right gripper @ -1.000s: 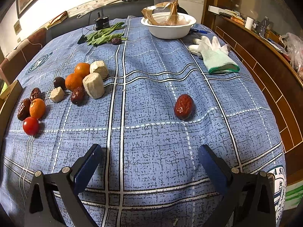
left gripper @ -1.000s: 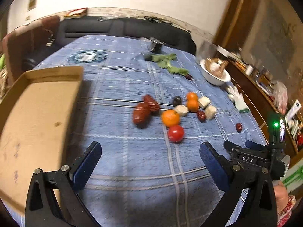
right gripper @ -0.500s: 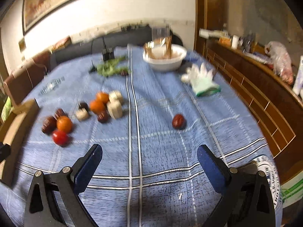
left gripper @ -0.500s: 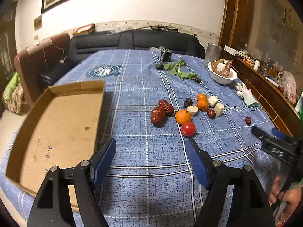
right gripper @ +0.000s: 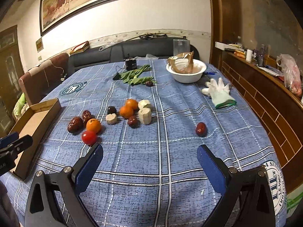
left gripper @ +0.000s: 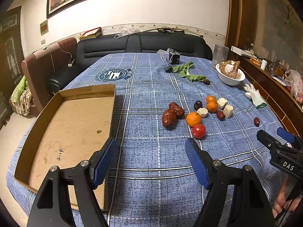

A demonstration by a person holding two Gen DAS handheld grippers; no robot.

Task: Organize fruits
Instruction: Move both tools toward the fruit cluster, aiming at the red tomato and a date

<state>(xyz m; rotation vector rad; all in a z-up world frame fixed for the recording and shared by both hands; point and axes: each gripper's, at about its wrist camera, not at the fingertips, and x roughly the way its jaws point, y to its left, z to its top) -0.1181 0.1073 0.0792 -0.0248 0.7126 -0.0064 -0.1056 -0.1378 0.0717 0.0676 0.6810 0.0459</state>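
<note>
Blue checked tablecloth (left gripper: 151, 151) covers a large table in a living room, with a dark sofa behind it. Near its middle lies the loose cluster of fruit: a cherry tomato (left gripper: 198, 130) nearest the grippers, a mandarin (left gripper: 193, 119) just behind and touching it, two large red dates (left gripper: 171, 114) pressed together at the left, two more small oranges (left gripper: 211, 104), a dark plum-like fruit (left gripper: 198, 105), a smaller date, and three pale cut chunks (left gripper: 225, 107) whose kind I cannot tell. One stray red date (right gripper: 200, 128) sits well apart on the right side. An empty cardboard tray (left gripper: 62, 113) rests at the table's left edge, probably the place for sorting.

Left gripper (left gripper: 151, 157) hovers above the cloth between tray and tomato; its jaws have just been closing partway and now stand apart with nothing between them. Right gripper (right gripper: 149, 160) hangs over bare cloth, jaws wide apart and empty, the stray date ahead of its right finger.

Further out are leafy greens, a white bowl (right gripper: 186, 71) holding a crumpled brown bag, and a white glove (right gripper: 219, 92).

Round fruit is the risk: a finger nudging the tomato or mandarin off-centre could set it rolling, and since the pieces touch, one push may scatter the cluster. Squeezing the tomato hard could split it. Both tools converging on the same cluster could also collide.
</note>
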